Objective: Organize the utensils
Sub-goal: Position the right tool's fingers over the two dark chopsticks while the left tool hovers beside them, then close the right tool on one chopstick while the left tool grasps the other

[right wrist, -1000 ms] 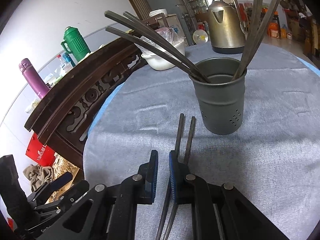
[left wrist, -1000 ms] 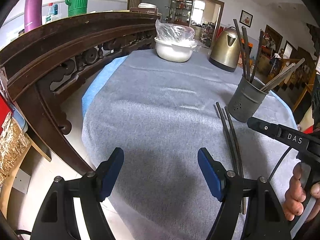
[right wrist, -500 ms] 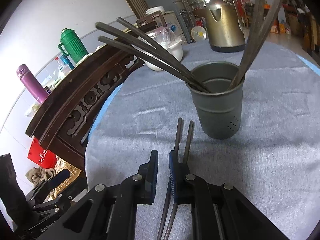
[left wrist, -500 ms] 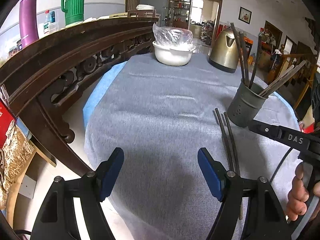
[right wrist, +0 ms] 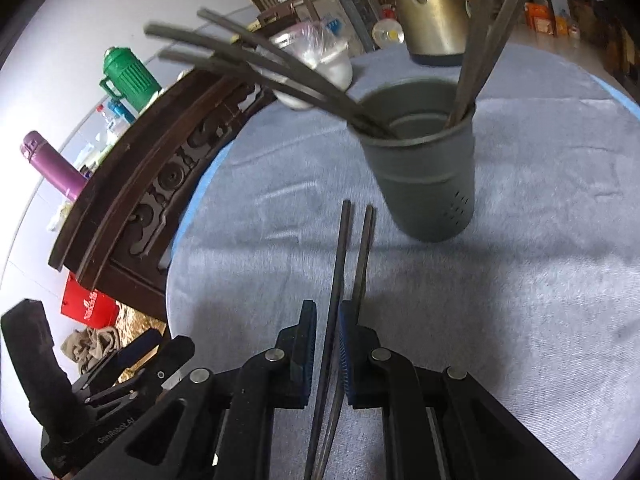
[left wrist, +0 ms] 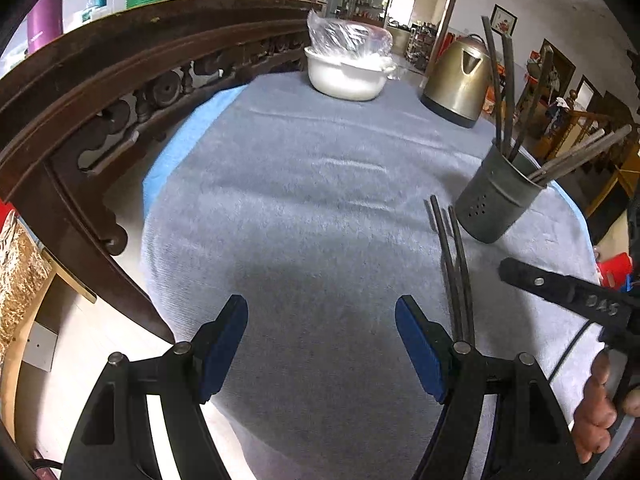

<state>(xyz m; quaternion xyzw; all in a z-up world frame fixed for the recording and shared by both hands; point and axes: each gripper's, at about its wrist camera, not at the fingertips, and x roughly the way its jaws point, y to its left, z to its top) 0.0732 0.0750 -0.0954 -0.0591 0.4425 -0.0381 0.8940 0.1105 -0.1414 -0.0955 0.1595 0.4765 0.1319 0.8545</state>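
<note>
A pair of dark chopsticks (right wrist: pixel 352 256) points at a grey metal utensil holder (right wrist: pixel 428 176) that holds several more chopsticks. My right gripper (right wrist: pixel 326 320) is shut on the pair, its blue pads pressing them near their middle; the tips are just short of the holder's base. In the left wrist view the same pair (left wrist: pixel 452 256) lies beside the holder (left wrist: pixel 496 196), and the right gripper's body (left wrist: pixel 568 292) comes in from the right. My left gripper (left wrist: pixel 320 328) is open and empty above the grey tablecloth (left wrist: pixel 304 208).
A white bowl covered in plastic (left wrist: pixel 348 72) and a brass-coloured kettle (left wrist: pixel 460 76) stand at the table's far side. A carved dark wooden chair back (left wrist: pixel 100 92) curves along the left edge. A green flask (right wrist: pixel 128 72) and a purple bottle (right wrist: pixel 52 164) stand beyond it.
The right gripper has lifted and tilted with the chopsticks, so the holder now looks closer. The left gripper shifted slightly and stays open.
</note>
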